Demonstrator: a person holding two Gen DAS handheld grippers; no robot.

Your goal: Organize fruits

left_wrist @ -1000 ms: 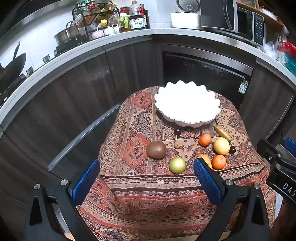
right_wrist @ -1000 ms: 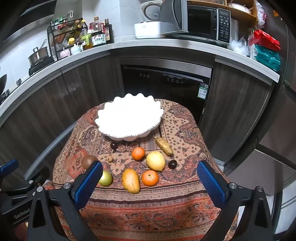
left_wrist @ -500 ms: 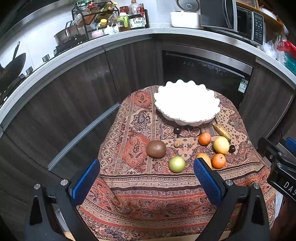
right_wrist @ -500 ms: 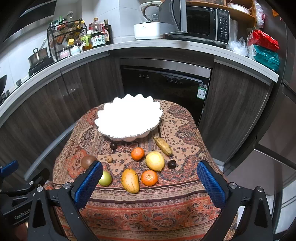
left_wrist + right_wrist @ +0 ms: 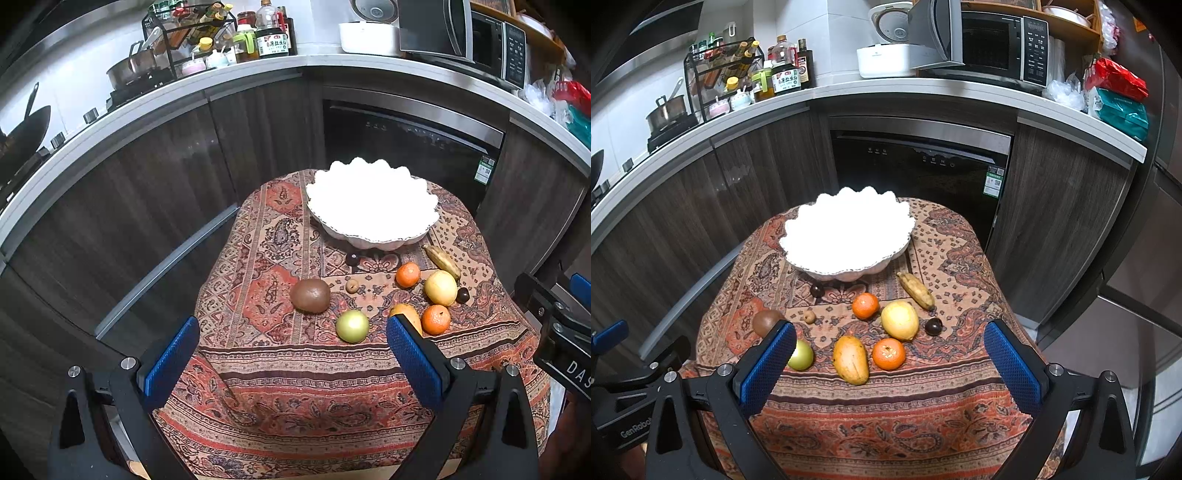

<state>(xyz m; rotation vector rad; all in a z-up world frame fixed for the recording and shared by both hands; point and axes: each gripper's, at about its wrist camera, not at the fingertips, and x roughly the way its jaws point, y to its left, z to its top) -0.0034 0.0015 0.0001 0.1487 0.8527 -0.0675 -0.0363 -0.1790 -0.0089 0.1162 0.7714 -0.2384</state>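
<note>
Both the left claw (image 5: 293, 352) and right claw (image 5: 890, 360), with ribbed blue pads, gape wide and hold nothing. Beyond them, smooth round fruits (image 5: 899, 319) lie loose on the patterned woven cloth (image 5: 886, 417) covering the counter, before the scalloped white bowl (image 5: 846, 236).

"GenRobot" on left gripper (image 5: 631, 430) (partly cut)

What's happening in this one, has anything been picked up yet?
Nothing is picked up yet. A person holds the left gripper and right gripper above the near edge of the cloth-covered table, both open and empty. The white scalloped bowl appears to hold no fruit. The fruit lies loose on the cloth in front of it, including a mango, two oranges, a kiwi and a green apple.
</note>
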